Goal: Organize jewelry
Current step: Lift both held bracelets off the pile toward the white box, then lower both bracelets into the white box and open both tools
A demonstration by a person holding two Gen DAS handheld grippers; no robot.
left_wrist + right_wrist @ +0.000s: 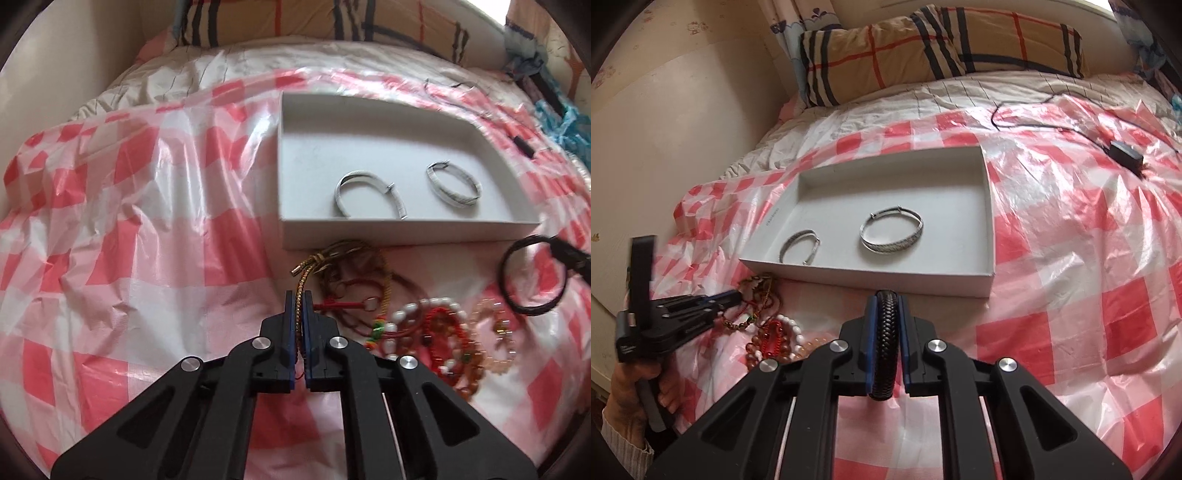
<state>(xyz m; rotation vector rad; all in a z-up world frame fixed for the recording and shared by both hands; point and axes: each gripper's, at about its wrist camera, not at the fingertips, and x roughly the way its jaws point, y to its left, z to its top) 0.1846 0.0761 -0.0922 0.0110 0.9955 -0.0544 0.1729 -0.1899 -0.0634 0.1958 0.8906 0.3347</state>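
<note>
A shallow white box (369, 230) (871, 275) lies on the checked sheet with two silver bangles inside, an open cuff (365, 194) (799, 245) and a closed one (454, 182) (892, 234). A pile of bead and cord bracelets (424, 325) (768, 328) lies in front of the box. My left gripper (299, 299) (735, 295) is shut on a gold braided cord bracelet (306, 275) at the pile's left edge. My right gripper (885, 299) is shut on a black braided bracelet (884, 339) (532, 275), held just before the box's front wall.
The red-and-white checked plastic sheet (1089, 277) covers a bed. A plaid pillow (942, 48) lies at the far end. A black cable with a small black box (1126, 155) lies at the far right. A wall (665, 129) runs along the left.
</note>
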